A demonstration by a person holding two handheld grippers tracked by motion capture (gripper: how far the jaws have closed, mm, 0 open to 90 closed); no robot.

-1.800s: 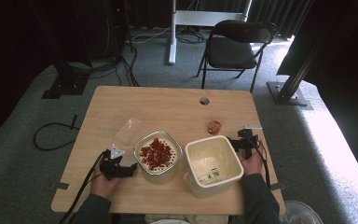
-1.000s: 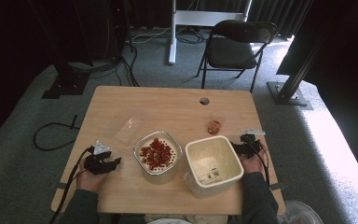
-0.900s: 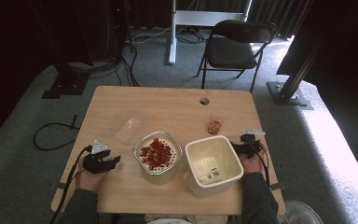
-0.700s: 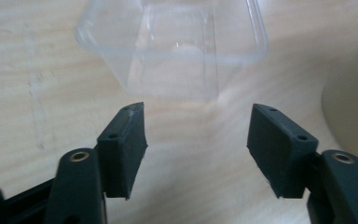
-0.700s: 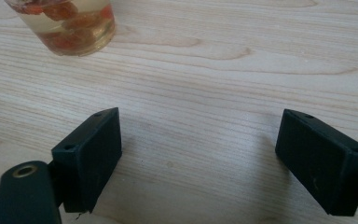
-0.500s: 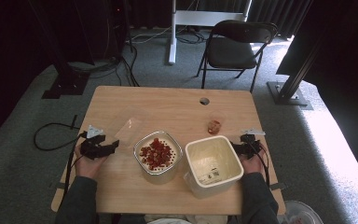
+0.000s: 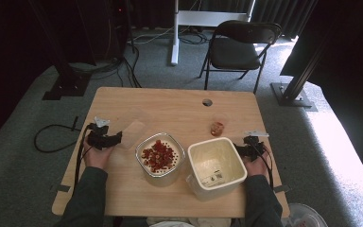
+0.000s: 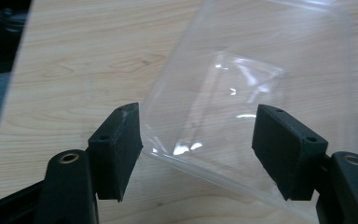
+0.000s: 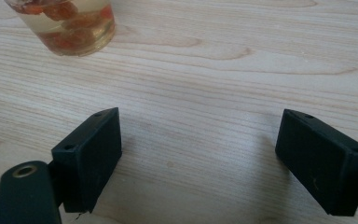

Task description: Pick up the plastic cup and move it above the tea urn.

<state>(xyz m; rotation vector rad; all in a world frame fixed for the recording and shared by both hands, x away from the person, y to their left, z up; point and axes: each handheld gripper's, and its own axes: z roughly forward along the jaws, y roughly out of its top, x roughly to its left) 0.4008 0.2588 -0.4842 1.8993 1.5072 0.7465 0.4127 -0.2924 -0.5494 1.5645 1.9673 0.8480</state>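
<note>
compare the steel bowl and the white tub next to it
The steel bowl is metal, rounded and holds red pieces; the white tub is plastic, squarish and looks empty apart from a label inside. The tub is larger and taller than the bowl. Both stand upright and open-topped, side by side on the table.

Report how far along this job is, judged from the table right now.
Done: the metal bowl holds red pieces, the white container stands open beside it. In hand: the left gripper, its jaws just opened wide, is lined up on the clear plastic lid, not pinching it. Left: grasping the lid and probably covering a container. The right gripper rests open near the small jar.
</note>
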